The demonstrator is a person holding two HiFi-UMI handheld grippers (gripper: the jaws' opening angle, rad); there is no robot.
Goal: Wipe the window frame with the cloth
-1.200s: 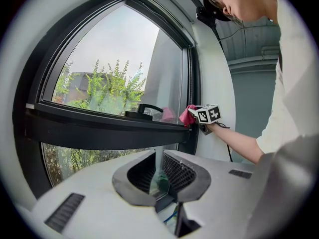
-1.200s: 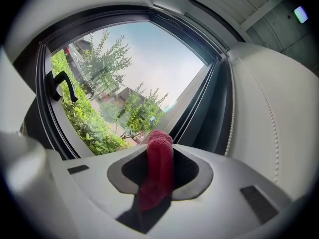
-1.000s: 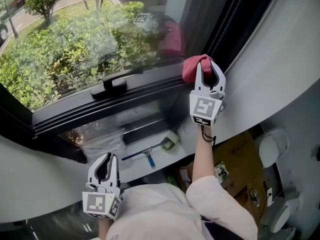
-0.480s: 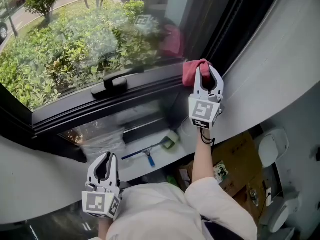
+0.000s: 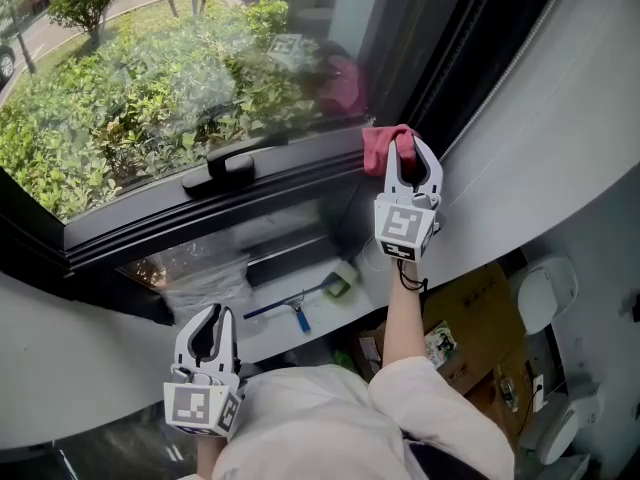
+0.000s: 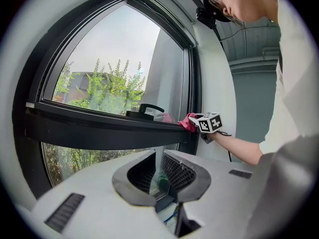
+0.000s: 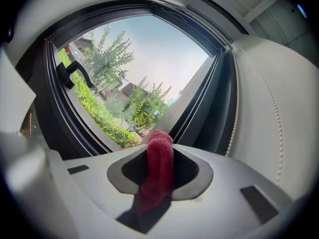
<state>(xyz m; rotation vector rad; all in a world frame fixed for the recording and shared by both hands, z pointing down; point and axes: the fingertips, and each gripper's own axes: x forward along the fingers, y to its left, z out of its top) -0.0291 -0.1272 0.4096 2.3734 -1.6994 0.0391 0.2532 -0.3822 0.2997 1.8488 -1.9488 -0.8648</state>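
My right gripper (image 5: 405, 142) is shut on a red cloth (image 5: 378, 148) and holds it against the right end of the black window frame (image 5: 270, 186), at the corner by the upright. From the right gripper view the cloth (image 7: 158, 163) fills the gap between the jaws of the right gripper (image 7: 160, 148). The left gripper view shows the cloth (image 6: 188, 122) resting on the frame's top ledge (image 6: 99, 126). My left gripper (image 5: 210, 313) hangs low by the person's body, well below the frame, jaws together on nothing (image 6: 159, 156).
A black window handle (image 5: 228, 166) sits on the frame left of the cloth. Below lie a blue-handled squeegee (image 5: 290, 311), a green sponge (image 5: 340, 283) and a plastic bag (image 5: 200, 278). A cardboard box (image 5: 480, 338) stands lower right beside the white curved wall (image 5: 530, 158).
My right gripper and the cloth have slid a little downward and left along the frame's corner. The left gripper has stayed put.
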